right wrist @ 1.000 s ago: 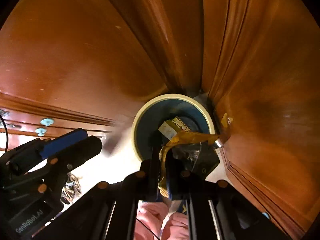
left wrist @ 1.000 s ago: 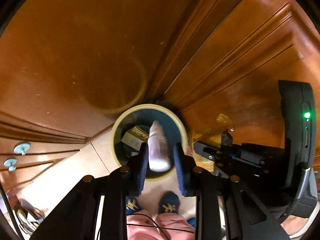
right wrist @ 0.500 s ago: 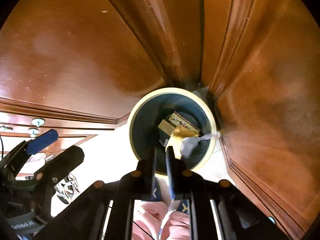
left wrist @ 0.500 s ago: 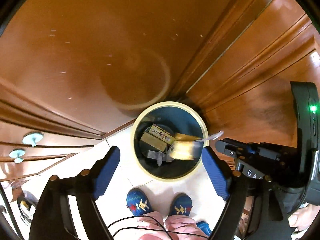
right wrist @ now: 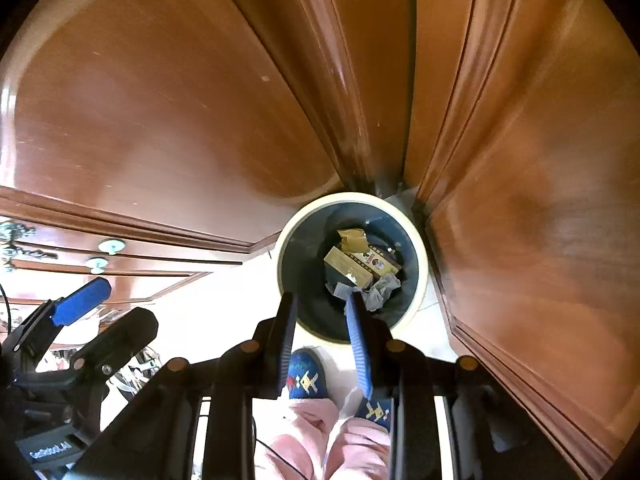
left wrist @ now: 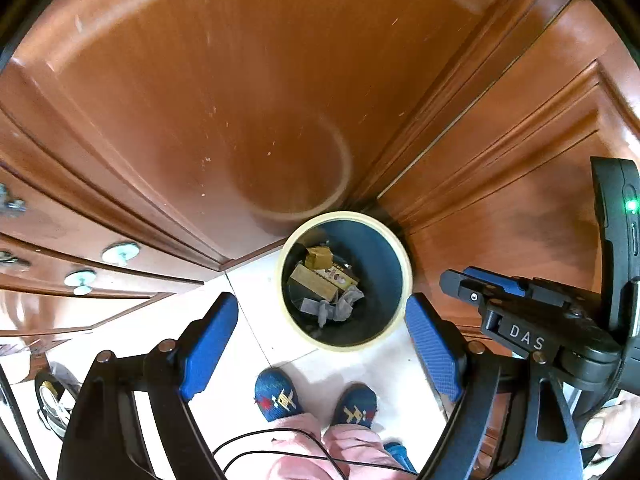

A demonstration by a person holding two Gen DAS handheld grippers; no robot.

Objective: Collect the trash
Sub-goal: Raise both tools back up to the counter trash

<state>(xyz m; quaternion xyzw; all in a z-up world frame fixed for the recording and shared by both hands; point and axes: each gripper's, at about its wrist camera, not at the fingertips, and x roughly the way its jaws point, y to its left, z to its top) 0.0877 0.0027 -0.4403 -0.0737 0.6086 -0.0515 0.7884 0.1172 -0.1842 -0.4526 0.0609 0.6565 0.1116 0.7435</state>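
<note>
Hovering over one round blue cream-rimmed bin [left wrist: 390,280] wedged in the wooden cabinet corner [left wrist: 500,168], we hold two empty grippers, left gripper [left wrist: 322,320] released wide, right gripper [right wrist: 320,320] opening, above boxes and crumpled wrappers [right wrist: 380,290] inside.

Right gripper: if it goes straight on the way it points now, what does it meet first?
Probably the crumpled grey wrapper on top of the trash inside the bin; the right gripper, jaws opening and empty, points into it. Depth is unclear.

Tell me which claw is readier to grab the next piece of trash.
Left, probably: the left claw is spread wide and empty above the bin. The right claw, also empty, is only partly open, its jaws still opening.
</note>
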